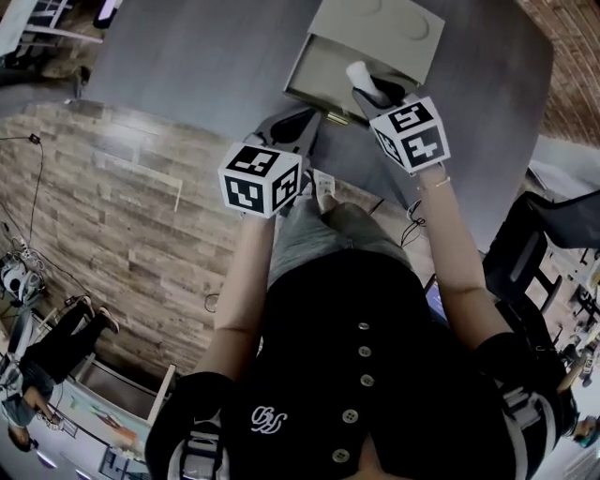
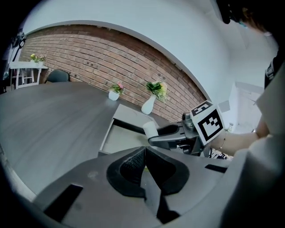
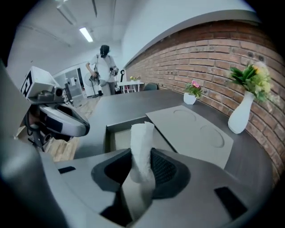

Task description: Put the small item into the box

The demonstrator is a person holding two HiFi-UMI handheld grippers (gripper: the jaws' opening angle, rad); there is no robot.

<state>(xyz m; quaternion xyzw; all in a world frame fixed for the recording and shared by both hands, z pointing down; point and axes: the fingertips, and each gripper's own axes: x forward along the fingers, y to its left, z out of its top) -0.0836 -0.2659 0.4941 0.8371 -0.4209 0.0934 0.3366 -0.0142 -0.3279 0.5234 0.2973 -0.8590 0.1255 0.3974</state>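
Near the bench's near edge the left gripper (image 1: 307, 122) hovers just short of the open box (image 1: 323, 66), its jaws clenched together on nothing. Over the box's right end the small white roll (image 1: 359, 75) stands upright, pinched between the jaws of the right gripper (image 1: 373, 94). The flat lid (image 1: 384, 28) lies just beside the box, and by the far edge a white vase (image 3: 240, 116) holds greenery.
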